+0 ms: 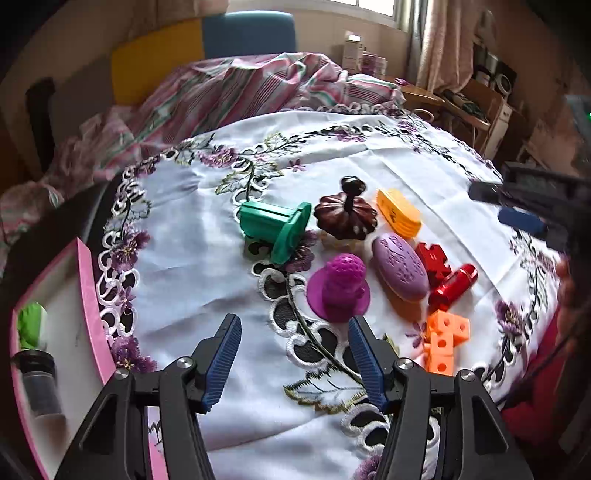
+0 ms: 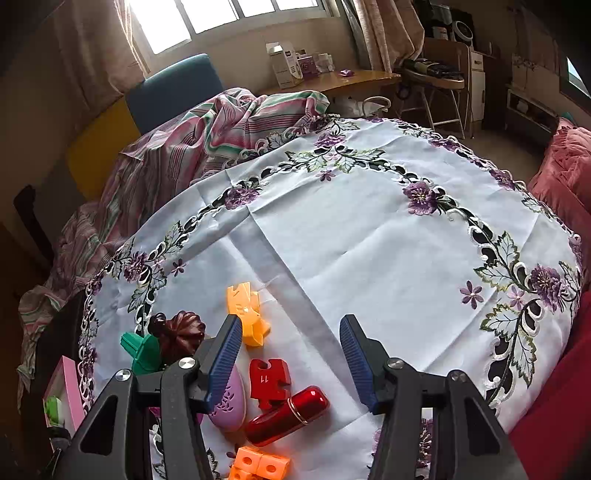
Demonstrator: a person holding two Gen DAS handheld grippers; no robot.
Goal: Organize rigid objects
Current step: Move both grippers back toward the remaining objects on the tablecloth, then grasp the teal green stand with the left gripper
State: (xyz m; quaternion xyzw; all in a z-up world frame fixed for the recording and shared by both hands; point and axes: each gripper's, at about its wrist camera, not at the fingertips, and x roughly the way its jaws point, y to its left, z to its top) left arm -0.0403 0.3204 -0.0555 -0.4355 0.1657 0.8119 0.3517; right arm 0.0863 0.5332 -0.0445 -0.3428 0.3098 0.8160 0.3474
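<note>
Left wrist view: desk [image 1: 369, 162] under an embroidered cloth carries the toys bunched right of centre, so both grippers can reach them. Pink box [image 1: 86, 295] sits at the left edge — probably the sorting target, already holding a few items. Left gripper [image 1: 295, 328] hangs half open, empty, nearest the purple stamp [image 1: 338, 291]. Right gripper [image 2: 291, 332] likewise half open, empty, beside the red cylinder [image 2: 288, 415] — likely waiting.

Daylight enters through a curtained window [image 2: 221, 14] behind a blue and yellow padded headboard [image 2: 173, 88]. A striped pink-green quilt [image 2: 207, 140] lies bunched. A wooden desk [image 2: 354, 79] holds small boxes; shelving stands rightward.
</note>
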